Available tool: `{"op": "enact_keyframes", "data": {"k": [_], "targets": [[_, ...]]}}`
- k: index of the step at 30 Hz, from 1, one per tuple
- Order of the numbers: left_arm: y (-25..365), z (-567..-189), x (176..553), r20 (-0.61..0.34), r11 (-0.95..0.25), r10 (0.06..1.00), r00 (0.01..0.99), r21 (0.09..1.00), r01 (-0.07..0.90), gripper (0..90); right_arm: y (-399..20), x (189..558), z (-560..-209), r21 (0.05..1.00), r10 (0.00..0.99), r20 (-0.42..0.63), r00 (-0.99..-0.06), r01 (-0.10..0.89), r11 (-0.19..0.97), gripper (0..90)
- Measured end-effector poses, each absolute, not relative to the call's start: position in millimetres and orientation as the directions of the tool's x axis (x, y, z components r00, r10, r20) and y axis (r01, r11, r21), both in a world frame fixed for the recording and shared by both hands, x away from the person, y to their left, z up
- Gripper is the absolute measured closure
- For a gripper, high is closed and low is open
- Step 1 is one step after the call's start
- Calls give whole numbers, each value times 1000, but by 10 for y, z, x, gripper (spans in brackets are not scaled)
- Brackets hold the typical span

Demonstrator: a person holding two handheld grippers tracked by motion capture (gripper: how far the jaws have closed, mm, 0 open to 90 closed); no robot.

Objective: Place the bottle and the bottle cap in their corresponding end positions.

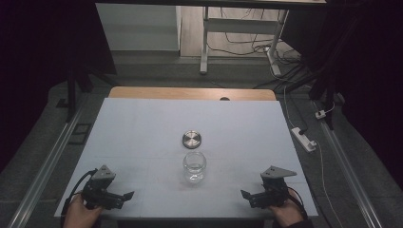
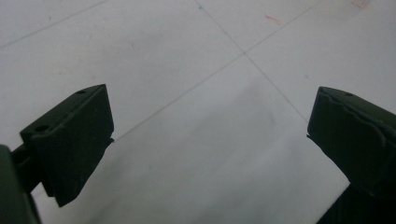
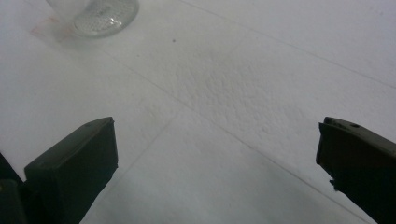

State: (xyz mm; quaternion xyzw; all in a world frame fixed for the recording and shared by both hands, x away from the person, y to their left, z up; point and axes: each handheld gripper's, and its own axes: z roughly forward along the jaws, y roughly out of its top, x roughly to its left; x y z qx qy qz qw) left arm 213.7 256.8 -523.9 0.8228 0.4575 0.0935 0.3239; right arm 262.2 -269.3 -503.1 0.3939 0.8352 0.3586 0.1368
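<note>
A clear glass jar (image 1: pixel 194 166) stands upright at the middle of the white table (image 1: pixel 142 128), and its base (image 3: pixel 100 16) shows at the top left of the right gripper view. Just behind the jar lies a round metal lid (image 1: pixel 191 139), flat on the table. My left gripper (image 1: pixel 124 196) rests near the front left edge, held by a hand, jaws wide apart over bare table (image 2: pixel 210 140). At the front right, my right gripper (image 1: pixel 245 195) points toward the jar with its jaws wide apart and nothing between them.
A wooden strip (image 1: pixel 190 93) edges the table's far side. A white power strip (image 1: pixel 304 138) and cables lie on the floor to the right. A desk frame (image 1: pixel 205 42) stands beyond the table. Metal rails (image 1: pixel 43 175) run along both sides.
</note>
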Motion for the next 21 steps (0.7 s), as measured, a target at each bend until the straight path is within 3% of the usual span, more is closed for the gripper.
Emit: {"op": "enact_keyframes", "data": {"k": [21], "targets": [[2694, -5258, 1948, -144, -354, 830, 538, 609, 709, 18, -2858, 2509, -5001, 701, 800, 47, -598, 590, 400, 0]]}}
